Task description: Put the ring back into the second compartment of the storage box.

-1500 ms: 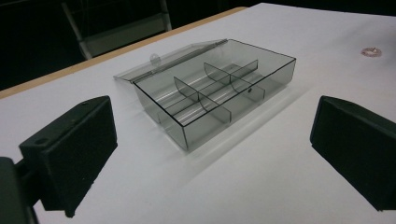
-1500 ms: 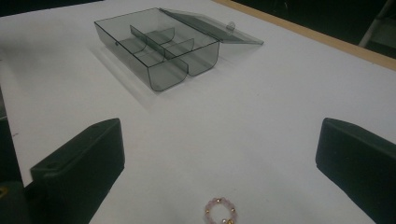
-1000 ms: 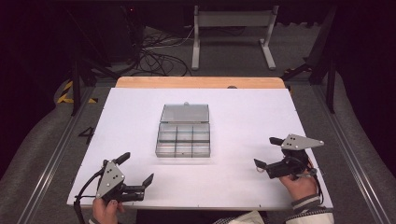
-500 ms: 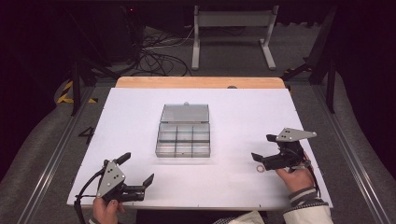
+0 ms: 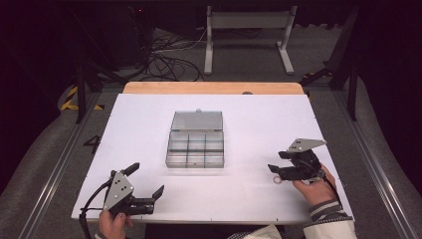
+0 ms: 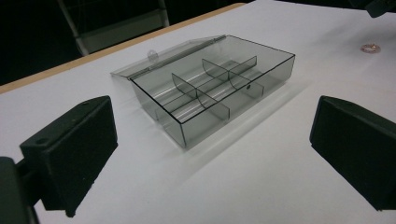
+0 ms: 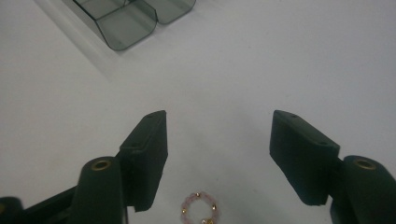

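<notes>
The ring is the thing I'm after here: a little loop of pale pink beads with a few gold ones, lying flat on the white table. In the right gripper view it sits low between my right gripper's two fingers, back near their roots and well short of the tips, a bit closer to the left one in that view. Nothing touches it. The jaws have just been closing in, but they're still spread with a wide gap and the ring loose between them, not pinched. In the high view the ring shows right under the right gripper's tips, and in the left gripper view it's a small spot far off past the box.

Beyond the right fingertips sits the box, a smoky clear plastic organizer, well apart from the ring. In the high view the box is mid-table with its lid laid open at the back, dividers splitting it into compartments that look bare.

My left gripper rests near the table's front edge, fingers spread wide on nothing, with the box framed ahead between them, near but not touching.
</notes>
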Demonstrator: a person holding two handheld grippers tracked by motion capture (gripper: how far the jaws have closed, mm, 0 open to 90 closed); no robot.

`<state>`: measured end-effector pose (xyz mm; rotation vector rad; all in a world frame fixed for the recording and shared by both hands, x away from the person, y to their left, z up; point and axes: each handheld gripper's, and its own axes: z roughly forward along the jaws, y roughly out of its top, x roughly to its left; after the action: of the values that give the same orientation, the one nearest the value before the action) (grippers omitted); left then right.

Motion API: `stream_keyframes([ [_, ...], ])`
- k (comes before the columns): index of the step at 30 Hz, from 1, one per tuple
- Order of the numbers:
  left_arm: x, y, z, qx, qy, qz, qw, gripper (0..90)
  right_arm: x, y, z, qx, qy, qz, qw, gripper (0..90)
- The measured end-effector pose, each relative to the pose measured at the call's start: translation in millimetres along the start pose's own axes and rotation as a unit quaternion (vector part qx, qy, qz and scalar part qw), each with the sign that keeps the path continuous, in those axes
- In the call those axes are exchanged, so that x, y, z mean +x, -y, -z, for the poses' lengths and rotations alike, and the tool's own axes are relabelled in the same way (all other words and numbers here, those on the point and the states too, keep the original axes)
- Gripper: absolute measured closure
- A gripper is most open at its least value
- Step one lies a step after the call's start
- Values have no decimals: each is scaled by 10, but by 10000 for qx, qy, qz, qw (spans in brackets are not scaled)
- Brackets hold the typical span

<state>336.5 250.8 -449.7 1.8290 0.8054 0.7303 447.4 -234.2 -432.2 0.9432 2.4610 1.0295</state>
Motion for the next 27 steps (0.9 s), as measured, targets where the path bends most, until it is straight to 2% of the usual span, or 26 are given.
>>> stream_keyframes([
  [6, -3, 0, -1, 6, 6, 8, 10000, 12, 36, -6, -32, 403, 161, 190, 9989, 448],
  [9, -3, 0, -2, 9, 9, 14, 10000, 12, 40, -7, -44, 496, 156, 198, 9985, 460],
  [14, 1, 0, -2, 18, 5, -19, 10000, 12, 55, -4, -89, 819, 257, 288, 9959, 486],
  [27, 2, 0, -5, 21, 6, -26, 10000, 12, 59, 14, -135, 1256, 330, 363, 9909, 544],
])
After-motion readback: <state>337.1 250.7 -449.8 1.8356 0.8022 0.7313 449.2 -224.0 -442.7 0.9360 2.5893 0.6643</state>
